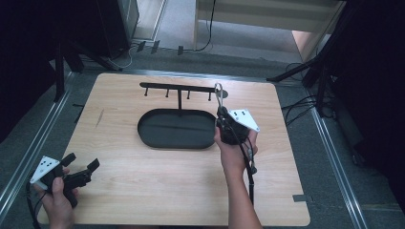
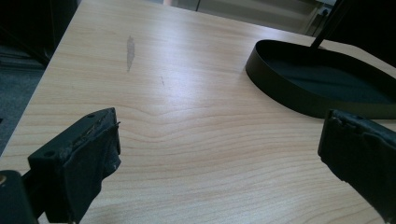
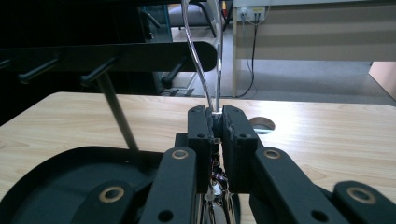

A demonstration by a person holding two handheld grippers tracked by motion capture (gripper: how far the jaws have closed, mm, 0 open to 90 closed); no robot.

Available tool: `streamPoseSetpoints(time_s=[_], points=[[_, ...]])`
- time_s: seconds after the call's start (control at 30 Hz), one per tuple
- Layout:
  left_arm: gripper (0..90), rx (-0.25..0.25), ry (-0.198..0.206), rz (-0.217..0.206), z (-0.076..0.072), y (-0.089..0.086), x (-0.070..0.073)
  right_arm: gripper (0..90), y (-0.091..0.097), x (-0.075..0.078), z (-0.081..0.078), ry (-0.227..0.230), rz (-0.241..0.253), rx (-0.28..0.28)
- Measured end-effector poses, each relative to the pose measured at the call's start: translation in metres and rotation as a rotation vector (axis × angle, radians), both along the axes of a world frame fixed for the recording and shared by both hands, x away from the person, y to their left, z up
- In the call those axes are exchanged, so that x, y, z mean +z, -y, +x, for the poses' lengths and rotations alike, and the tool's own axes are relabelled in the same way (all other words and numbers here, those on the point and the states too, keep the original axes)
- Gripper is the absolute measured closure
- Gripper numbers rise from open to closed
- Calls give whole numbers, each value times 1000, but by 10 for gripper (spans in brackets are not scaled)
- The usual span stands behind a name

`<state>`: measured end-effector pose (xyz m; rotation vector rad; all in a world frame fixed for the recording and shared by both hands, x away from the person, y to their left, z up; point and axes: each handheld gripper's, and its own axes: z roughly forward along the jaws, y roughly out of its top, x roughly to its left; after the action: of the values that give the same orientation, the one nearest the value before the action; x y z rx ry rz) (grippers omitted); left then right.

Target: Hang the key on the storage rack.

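the right gripper (image 3: 214,122) has its fingers (image 3: 200,140) clamped on a metal loop (image 3: 201,70), which rises above them beside the hook rack (image 3: 107,56). the left gripper (image 1: 80,168) hovers wide open over the tabletop (image 2: 187,140), empty.

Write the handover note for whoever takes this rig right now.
Right hand-held gripper: shut on a shiny metal utensil, its looped end up beside the right end of the rack bar.
Left hand-held gripper: open, holding nothing, over the table's near left corner.
Black oval tray: nothing visible in it.
Done: utensil gripped and raised.
Left: probably hang the loop on a peg.
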<state>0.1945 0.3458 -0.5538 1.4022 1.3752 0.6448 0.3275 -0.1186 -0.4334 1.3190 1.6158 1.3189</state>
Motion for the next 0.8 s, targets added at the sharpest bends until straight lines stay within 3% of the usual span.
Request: streamPoseSetpoints(time_s=[0.23, 0.33, 0.8], points=[[0, 0, 0, 0, 0, 0, 0, 833, -13, -1, -4, 3, 8, 40], [0, 0, 0, 0, 0, 0, 0, 833, -20, -5, -3, -14, -10, 51], [0, 2, 0, -4, 0, 0, 0, 834, -31, -25, 14, -90, -39, 0]])
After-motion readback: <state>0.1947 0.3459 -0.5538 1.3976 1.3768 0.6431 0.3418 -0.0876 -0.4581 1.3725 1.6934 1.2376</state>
